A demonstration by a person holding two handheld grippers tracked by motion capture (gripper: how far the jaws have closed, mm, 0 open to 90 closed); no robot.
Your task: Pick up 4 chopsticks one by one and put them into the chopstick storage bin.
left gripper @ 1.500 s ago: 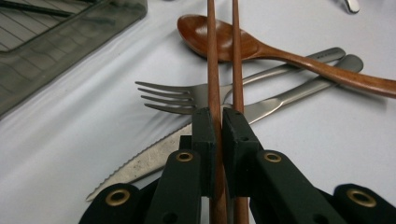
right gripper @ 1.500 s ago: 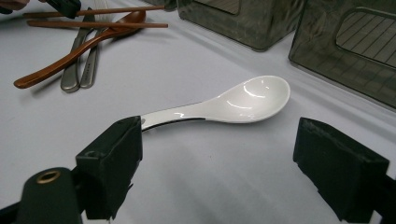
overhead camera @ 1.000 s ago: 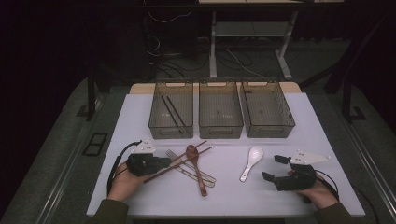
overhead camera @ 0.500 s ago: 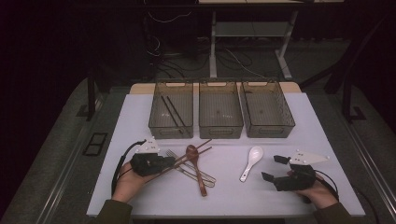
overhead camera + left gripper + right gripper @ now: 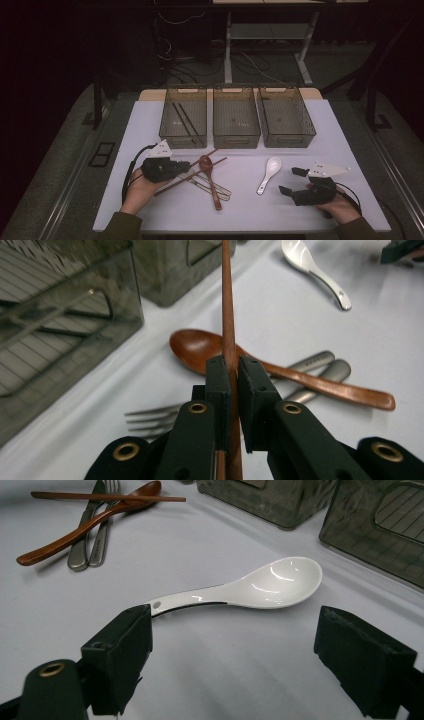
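The wooden chopstick [image 5: 228, 315] is clamped between the jaws of the left gripper [image 5: 184, 169], which are drawn narrow onto its shaft. In the high view the chopstick [image 5: 192, 175] lies at a slant, its far tip aimed toward two o'clock, crossing over the wooden spoon [image 5: 209, 172]. In the left gripper view that spoon [image 5: 280, 371] lies just beyond the jaws, its bowl at eleven o'clock of its handle, resting on the metal fork [image 5: 150, 417] and on a second steel handle [image 5: 327, 374] beside it. A second chopstick [image 5: 212, 152] lies close by, at twelve o'clock of the spoon's bowl.

At three o'clock from this pile, well apart, lies the white ceramic spoon [image 5: 267, 173]. The right gripper [image 5: 292, 180] rests near it with its jaws spread wide and nothing between them; in the right gripper view the white spoon [image 5: 250, 588] lies just past them, its handle end near the left jaw.

The white tabletop [image 5: 320, 135] carries three smoky clear bins along its far edge: the left bin [image 5: 183, 118] holds two dark sticks, while the middle bin [image 5: 236, 117] and the right bin [image 5: 285, 117] show only their gridded floors. Around the table the room is dark, with a grey floor, cables and a desk frame [image 5: 270, 30] at twelve o'clock.

The near end of the held chopstick is hidden behind the gripper body, and the second steel piece's head is covered by the pile, so its kind cannot be told.
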